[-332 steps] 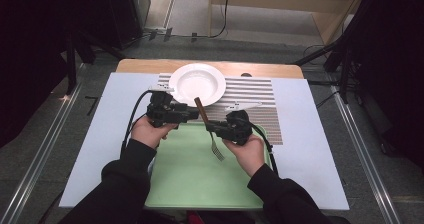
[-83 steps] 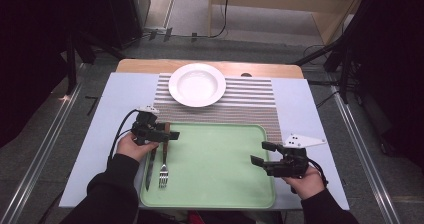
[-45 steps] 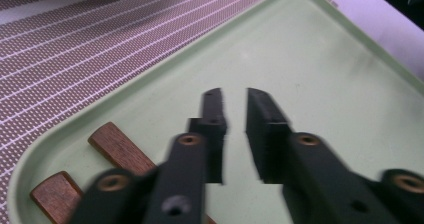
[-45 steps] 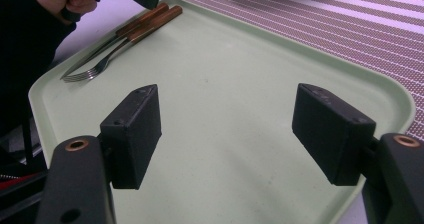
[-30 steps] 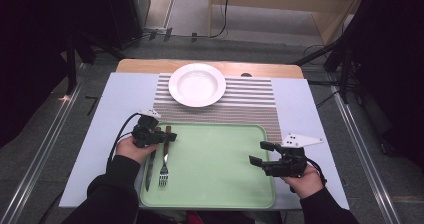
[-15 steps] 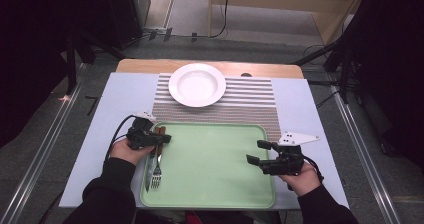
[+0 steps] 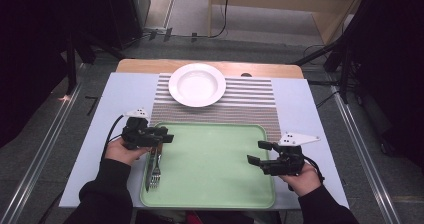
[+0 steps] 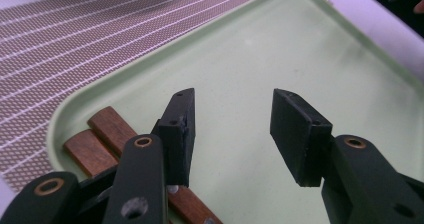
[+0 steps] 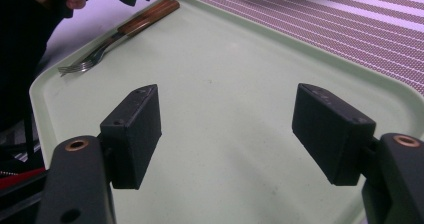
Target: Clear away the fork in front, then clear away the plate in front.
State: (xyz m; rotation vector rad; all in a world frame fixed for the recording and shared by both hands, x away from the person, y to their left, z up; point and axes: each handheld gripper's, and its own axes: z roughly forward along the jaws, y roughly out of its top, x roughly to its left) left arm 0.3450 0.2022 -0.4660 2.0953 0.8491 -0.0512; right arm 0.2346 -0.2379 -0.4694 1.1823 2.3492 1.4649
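- Two wooden-handled forks (image 7: 154,164) lie side by side along the left edge of the green tray (image 7: 215,184); the tray's middle and right lie bare.
- The left gripper view shows both handles (image 8: 107,139); the right gripper view shows the tines (image 9: 75,68).
- Left gripper (image 7: 162,138): jaws just opened, nothing between, above the handles.
- Right gripper (image 7: 259,152): jaws spread, empty, at the tray's right edge.
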